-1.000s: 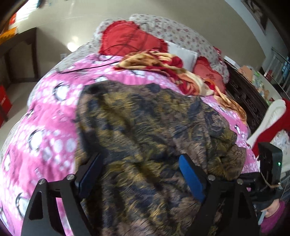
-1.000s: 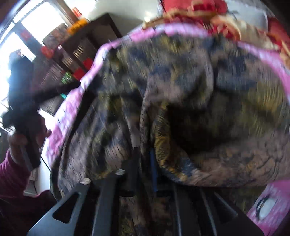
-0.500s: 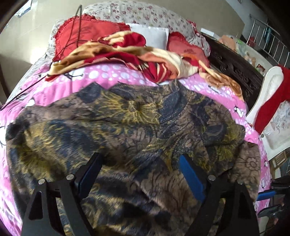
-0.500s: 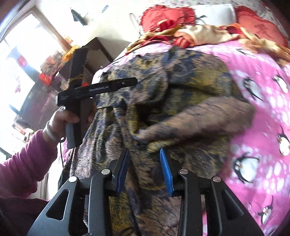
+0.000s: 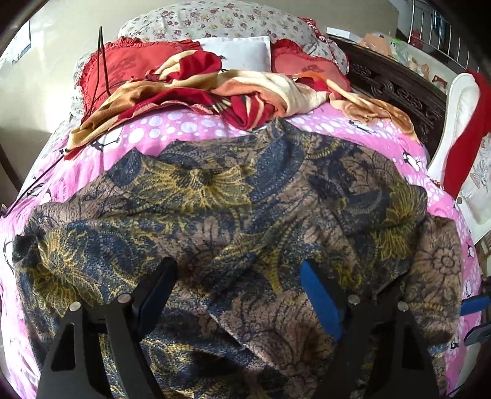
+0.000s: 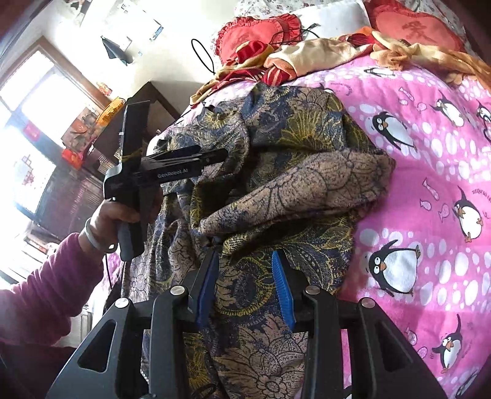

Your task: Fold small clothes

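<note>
Two grippers over one garment. Left gripper [image 5: 237, 284]: jaws spread wide, nothing between them, held above the near half of the patterned garment [image 5: 221, 214], pointing toward the pillows [image 5: 214, 21]. From the right wrist view the left gripper [image 6: 221, 155] sits level, fingers pointing across the cloth; left hand [image 6: 113, 218] wraps the handle from below, maroon sleeve [image 6: 46, 294], pale bracelet at the wrist. Right gripper [image 6: 245, 264]: blue pads [image 6: 280, 285] parted, no cloth pinched, fabric lying loose under the gap. Garment: dark blue, gold and brown floral print, rumpled and partly doubled over itself, spread on the pink penguin bedspread [image 6: 429, 172]. Red-and-tan blanket [image 5: 239, 92] bunched beyond it, near the pillows.
</note>
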Motion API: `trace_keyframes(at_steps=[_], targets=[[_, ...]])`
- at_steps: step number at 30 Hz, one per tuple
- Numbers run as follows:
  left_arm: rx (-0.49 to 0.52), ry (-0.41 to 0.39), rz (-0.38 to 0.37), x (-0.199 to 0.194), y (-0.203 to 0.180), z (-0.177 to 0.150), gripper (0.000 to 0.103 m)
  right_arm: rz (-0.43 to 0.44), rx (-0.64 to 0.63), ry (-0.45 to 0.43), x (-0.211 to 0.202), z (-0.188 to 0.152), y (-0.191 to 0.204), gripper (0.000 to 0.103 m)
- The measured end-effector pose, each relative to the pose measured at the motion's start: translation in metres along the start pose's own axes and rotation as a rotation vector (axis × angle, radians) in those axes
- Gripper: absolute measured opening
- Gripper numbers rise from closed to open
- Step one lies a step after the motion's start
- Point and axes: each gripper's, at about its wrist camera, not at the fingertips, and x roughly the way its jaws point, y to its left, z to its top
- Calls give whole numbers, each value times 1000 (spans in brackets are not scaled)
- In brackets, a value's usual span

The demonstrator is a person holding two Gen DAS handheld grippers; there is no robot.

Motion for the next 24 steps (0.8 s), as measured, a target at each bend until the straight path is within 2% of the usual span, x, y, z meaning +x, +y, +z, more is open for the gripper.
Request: trace_keyframes(at_steps=[2, 3, 5, 6, 7, 10, 14, 17, 20, 22, 24], targets=[[-5, 2, -1, 0, 1, -1, 84, -3, 9, 5, 1, 0, -1, 37], [-5, 5, -2, 0, 1, -1, 80, -3, 12, 6, 1, -1, -2, 37], [4, 21, -4, 1, 0, -2, 51, -5, 17, 5, 1, -2, -3, 37], [22, 43, 9, 3, -1, -3, 20, -5, 20, 1, 0, -2, -3, 37], [31, 53, 11, 3, -1, -3, 9, -6, 23, -4, -1, -1, -3, 37], [24, 21, -13, -17, 2, 2, 7, -1, 46, -20, -5, 0, -6, 37], [-98, -103, -50, -73, 32, 15, 7, -1, 55, -34, -9, -1, -8, 38], [-176, -198, -41, -118, 62, 18, 7, 6, 68, -41, -7, -1, -7, 38], [-277, -276, 27, -153, 97, 8, 7, 12, 72, -51, -6, -2, -5, 38], [-381, -272, 79, -160, 127, -10, 7, 0, 68, -54, -5, -1, -4, 39], [-434, -219, 105, -151, 147, -29, 7, -38, 60, -54, -1, 0, -4, 43]])
